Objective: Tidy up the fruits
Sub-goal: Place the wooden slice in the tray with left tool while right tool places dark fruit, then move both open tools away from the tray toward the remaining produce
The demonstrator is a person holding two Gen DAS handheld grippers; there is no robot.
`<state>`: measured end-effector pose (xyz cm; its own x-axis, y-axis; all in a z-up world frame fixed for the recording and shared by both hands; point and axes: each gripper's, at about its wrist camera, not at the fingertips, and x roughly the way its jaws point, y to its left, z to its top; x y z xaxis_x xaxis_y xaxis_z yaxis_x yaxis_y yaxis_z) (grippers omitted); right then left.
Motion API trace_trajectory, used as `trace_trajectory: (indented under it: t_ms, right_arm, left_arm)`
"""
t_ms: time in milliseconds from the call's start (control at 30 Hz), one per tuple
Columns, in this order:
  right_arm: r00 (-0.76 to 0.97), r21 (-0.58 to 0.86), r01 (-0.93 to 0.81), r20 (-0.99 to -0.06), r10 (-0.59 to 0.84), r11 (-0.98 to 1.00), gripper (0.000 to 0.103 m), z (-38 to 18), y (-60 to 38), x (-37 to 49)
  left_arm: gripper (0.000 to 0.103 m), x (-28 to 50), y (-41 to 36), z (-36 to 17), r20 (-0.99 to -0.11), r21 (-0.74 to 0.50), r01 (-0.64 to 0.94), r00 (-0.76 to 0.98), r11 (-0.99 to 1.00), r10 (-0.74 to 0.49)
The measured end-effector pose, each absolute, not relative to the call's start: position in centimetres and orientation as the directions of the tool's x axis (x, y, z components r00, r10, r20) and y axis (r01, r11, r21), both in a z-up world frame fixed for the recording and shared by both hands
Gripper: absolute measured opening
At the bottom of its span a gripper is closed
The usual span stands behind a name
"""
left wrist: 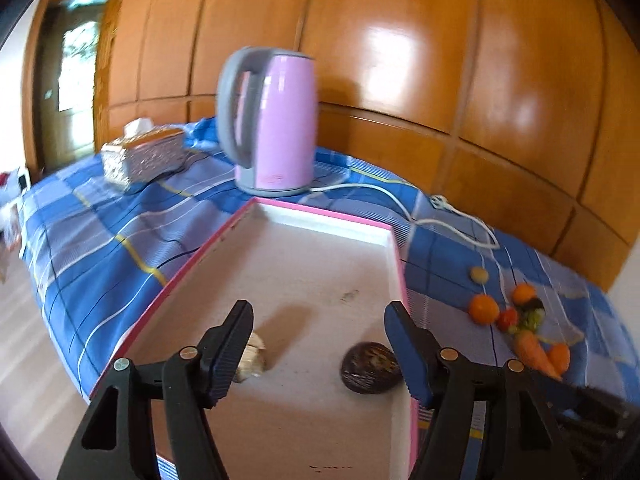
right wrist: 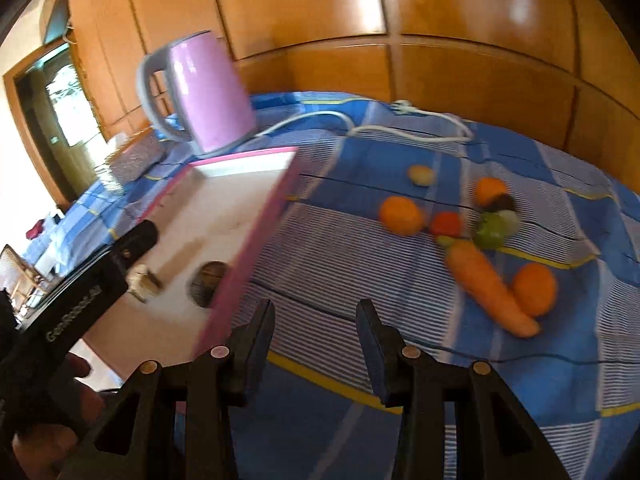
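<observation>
A white box with a pink rim [left wrist: 320, 216] lies on the blue checked cloth. In it are a dark brown round fruit [left wrist: 370, 368] and a pale lumpy piece [left wrist: 254, 356]. My left gripper [left wrist: 319, 306] hovers over the box, open, with nothing between its pads; the dark fruit lies just inside its right finger. My right gripper [right wrist: 315, 306] is open and empty over the cloth, right of the box's pink wall [right wrist: 256, 236]. Further right lie a carrot [right wrist: 488, 288], oranges [right wrist: 401, 215] [right wrist: 534, 288], a red fruit [right wrist: 446, 224], a green fruit [right wrist: 494, 230] and a small yellowish fruit [right wrist: 420, 175].
A pink kettle [left wrist: 276, 120] stands behind the box, and its white cord [left wrist: 440, 224] trails right across the cloth. A patterned tissue box [left wrist: 144, 152] sits at the far left. Wooden panels close off the back. The table drops to the floor on the left.
</observation>
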<state>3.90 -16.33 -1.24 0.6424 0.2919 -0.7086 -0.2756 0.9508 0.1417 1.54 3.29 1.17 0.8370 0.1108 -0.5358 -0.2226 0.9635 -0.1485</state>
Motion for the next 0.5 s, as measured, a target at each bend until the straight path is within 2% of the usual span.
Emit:
trace_trajectory:
  t_ms: [233,500]
  right_arm:
    - [0.681,0.141,-0.172,-0.699,0.221,0.975,0.043,-1.0,-20.3,3.7]
    - [0.702,0.27,-0.015,-0.682,0.202,0.963,0.043,-1.2,-24.5,3.8]
  left_arm:
    - [0.069,1.7,1.7,0.9,-0.544,-0.107,-0.152,0.836,0.982,0.07]
    - [0.069,1.8,-1.3,0.5,-0.567,-0.078,-0.017,0.823,0.997,-0.03]
